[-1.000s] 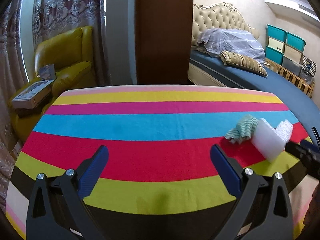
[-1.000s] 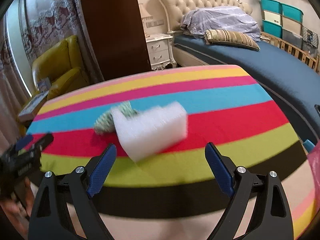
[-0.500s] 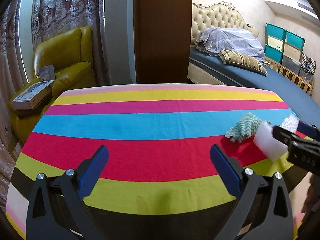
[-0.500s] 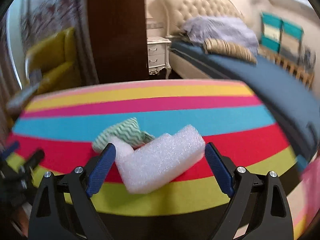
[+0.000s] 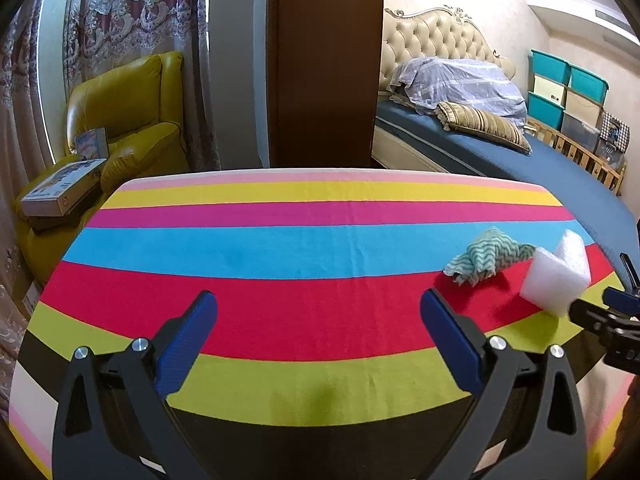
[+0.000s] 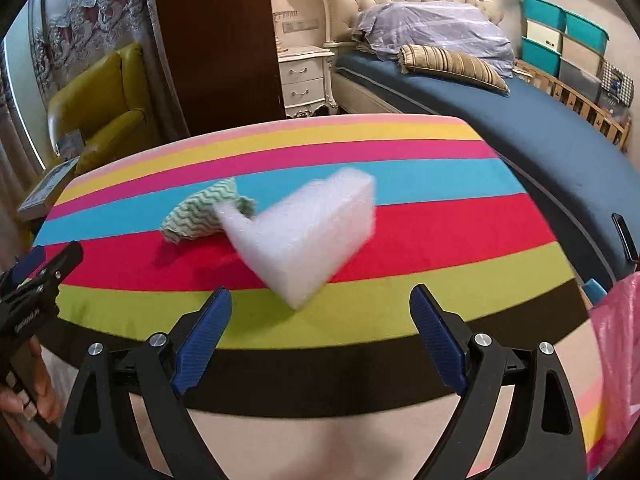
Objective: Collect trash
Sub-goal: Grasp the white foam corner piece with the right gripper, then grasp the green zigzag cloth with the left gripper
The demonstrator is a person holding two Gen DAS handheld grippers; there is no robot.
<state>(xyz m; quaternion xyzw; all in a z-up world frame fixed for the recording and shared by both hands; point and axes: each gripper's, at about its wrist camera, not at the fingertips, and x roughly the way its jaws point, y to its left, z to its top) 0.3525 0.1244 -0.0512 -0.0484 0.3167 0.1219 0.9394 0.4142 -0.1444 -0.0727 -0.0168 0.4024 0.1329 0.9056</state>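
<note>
- While I watched through the right wrist camera, the L-shaped block of white foam packing [image 6: 308, 236] lay on the striped, many-coloured tablecloth [image 6: 420, 168], across its red and lime bands, just ahead of the right gripper [image 6: 320, 320].
- Its surface looked pebbled and slightly translucent, with one thick arm and one thinner arm meeting at a corner; its edges were blurred.
- The right gripper's blue-padded jaws stood wide apart, with nothing between them and the foam clear of both pads.
- A crumpled green-and-white zigzag cloth [image 6: 200, 216] sat just behind the foam, touching or nearly touching its thinner arm; I could not tell which.
- From the left wrist camera the same foam block [image 5: 558, 276] showed at the far right of the table, with the cloth [image 5: 484, 258] beside it.
- The left gripper [image 5: 318, 320] hung over the bare red and lime stripes, its jaws also apart and empty, well away from both pieces.
- A pink plastic bag [image 6: 618, 344] showed at the right edge of the right camera's view.
</note>
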